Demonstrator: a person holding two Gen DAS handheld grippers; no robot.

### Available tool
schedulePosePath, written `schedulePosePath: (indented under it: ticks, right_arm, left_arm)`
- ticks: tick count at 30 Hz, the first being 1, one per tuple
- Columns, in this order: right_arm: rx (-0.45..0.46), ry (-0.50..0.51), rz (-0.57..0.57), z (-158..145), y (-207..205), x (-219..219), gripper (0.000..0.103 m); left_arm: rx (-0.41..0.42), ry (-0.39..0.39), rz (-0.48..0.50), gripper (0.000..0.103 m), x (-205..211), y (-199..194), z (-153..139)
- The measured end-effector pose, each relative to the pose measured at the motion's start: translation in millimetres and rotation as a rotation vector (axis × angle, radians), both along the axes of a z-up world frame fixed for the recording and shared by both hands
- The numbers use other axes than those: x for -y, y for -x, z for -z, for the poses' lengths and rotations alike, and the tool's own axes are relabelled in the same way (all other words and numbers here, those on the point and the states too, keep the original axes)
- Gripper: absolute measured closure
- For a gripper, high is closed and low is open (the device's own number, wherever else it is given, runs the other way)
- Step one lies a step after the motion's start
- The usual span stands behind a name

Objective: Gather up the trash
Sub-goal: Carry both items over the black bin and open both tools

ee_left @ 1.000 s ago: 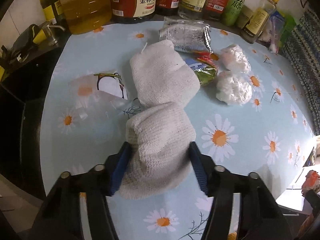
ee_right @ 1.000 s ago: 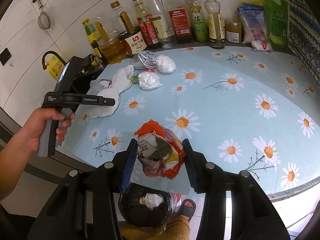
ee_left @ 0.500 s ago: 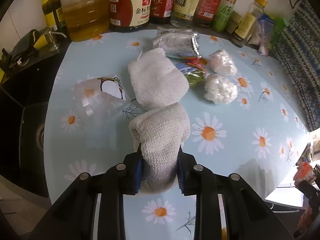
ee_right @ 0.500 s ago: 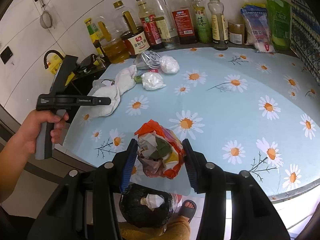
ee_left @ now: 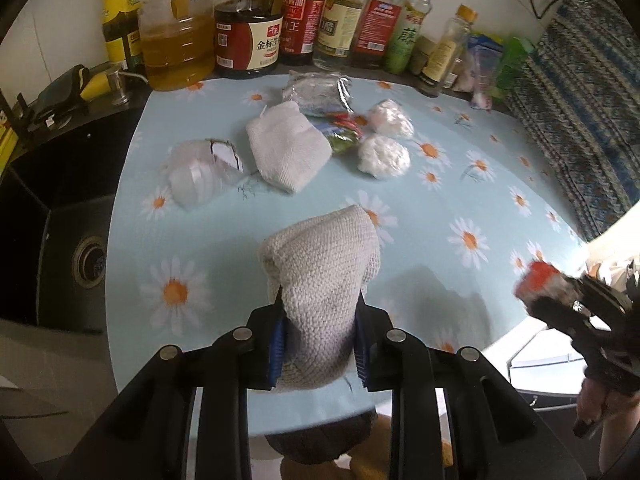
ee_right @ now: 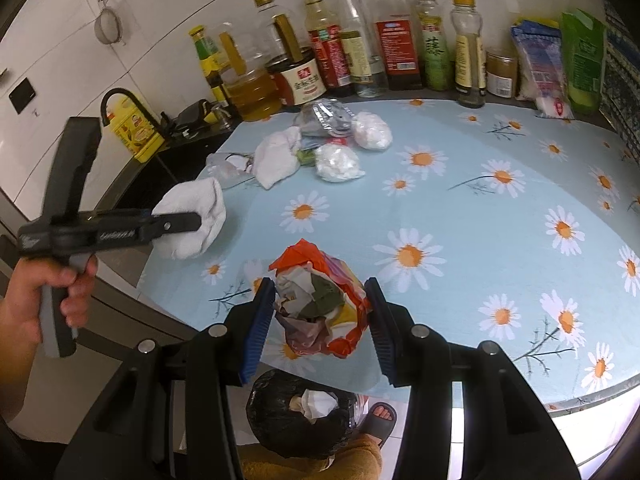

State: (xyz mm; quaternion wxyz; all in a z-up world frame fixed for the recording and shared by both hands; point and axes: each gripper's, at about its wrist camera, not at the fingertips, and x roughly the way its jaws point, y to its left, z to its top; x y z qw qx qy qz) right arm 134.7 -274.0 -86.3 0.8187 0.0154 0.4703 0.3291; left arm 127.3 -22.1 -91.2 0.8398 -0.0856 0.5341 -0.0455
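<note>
My left gripper (ee_left: pixel 320 344) is shut on a white knitted cloth (ee_left: pixel 320 268) and holds it lifted above the near table edge; the cloth also shows in the right wrist view (ee_right: pixel 192 220). My right gripper (ee_right: pixel 320 320) is shut on an orange crumpled wrapper bundle (ee_right: pixel 320 300), above a black trash bag (ee_right: pixel 300 416) below the table edge. A second white cloth (ee_left: pixel 288 148), two white paper wads (ee_left: pixel 384 156), a silver foil pack (ee_left: pixel 318 94) and a clear plastic wrapper (ee_left: pixel 200 172) lie on the daisy tablecloth (ee_left: pixel 460 200).
Oil and sauce bottles (ee_left: pixel 248 36) line the back wall. A black sink (ee_left: pixel 76 240) is left of the table. Packets (ee_right: pixel 560 68) stand at the back right. A patterned cloth (ee_left: pixel 580 120) hangs on the right.
My left gripper closed on the near white cloth, lifted it off the table and pulled it back toward the near edge. The right gripper stayed put with its wrapper bundle.
</note>
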Motion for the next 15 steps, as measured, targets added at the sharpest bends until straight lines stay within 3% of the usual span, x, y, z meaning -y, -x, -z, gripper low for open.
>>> schedulePosePath:
  ticks: [15]
  right_arm:
    - [-0.049,0.025,-0.1,11.6,37.8,-42.5,0.056]
  left_arm:
    - [-0.045,0.092,0.021,0.077,6.0,90.4,8.0]
